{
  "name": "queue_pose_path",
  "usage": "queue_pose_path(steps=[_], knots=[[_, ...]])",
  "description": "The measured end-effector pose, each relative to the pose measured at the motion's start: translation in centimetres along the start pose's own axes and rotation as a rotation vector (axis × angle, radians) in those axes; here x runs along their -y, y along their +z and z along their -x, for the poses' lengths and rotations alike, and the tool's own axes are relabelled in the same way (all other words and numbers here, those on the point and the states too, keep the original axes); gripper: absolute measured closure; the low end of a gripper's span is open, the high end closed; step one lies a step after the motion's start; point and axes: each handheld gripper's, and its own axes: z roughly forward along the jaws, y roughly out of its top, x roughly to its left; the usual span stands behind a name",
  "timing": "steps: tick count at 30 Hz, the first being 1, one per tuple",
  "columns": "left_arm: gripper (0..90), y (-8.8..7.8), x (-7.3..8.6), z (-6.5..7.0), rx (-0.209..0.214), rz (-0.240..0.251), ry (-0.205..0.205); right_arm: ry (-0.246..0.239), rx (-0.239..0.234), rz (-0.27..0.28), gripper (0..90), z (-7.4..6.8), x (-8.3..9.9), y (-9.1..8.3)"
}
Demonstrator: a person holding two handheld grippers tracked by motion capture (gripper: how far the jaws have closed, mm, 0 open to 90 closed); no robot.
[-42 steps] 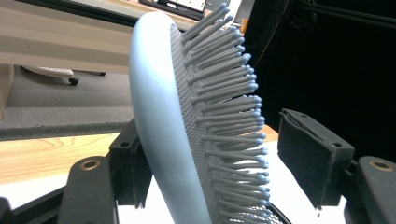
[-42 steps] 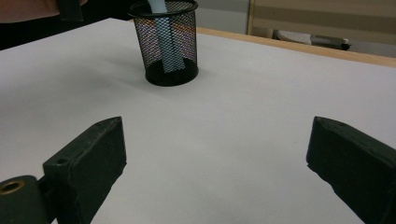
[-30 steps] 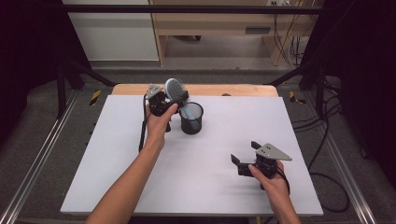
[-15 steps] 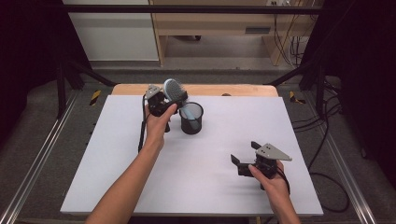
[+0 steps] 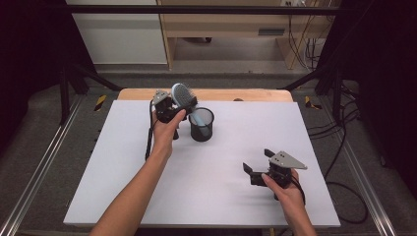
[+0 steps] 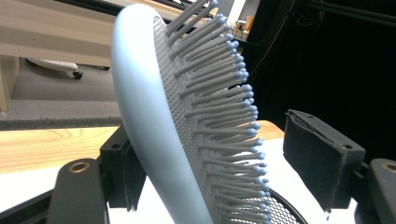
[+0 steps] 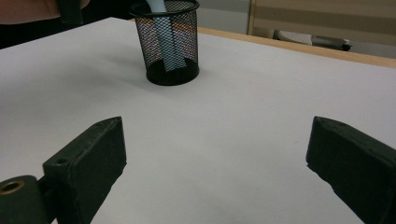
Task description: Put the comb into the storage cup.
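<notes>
High view shows the left hand-held gripper just left of the black mesh cup, its jaws standing apart around the head of a pale blue hairbrush; the left gripper view shows the brush back against one pad while the other pad stands clear of the bristles. The brush handle drops into the mesh cup, which stands upright on the white tabletop toward its far edge. Well to the right of the cup and nearer the person, the right hand-held gripper rests low over the tabletop with its jaws wide apart and nothing between them.
</notes>
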Motion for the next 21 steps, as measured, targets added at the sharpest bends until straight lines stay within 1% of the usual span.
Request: queue_pose_path(steps=[2, 13, 21], knots=[[25.5, 0.05, 0.07, 0.04, 0.0, 0.0, -0.004, -0.001, 0.0, -0.001, 5.1, 0.0, 0.0, 0.0], [22.8, 0.14, 0.17, 0.24, -0.007, -0.014, 0.021, -0.001, -0.001, 0.0, 5.1, 0.02, 0.01, 0.0], [22.4, 0.14, 0.16, 0.21, -0.007, -0.01, 0.017, -0.002, -0.001, -0.001, 5.1, 0.02, 0.01, -0.01]])
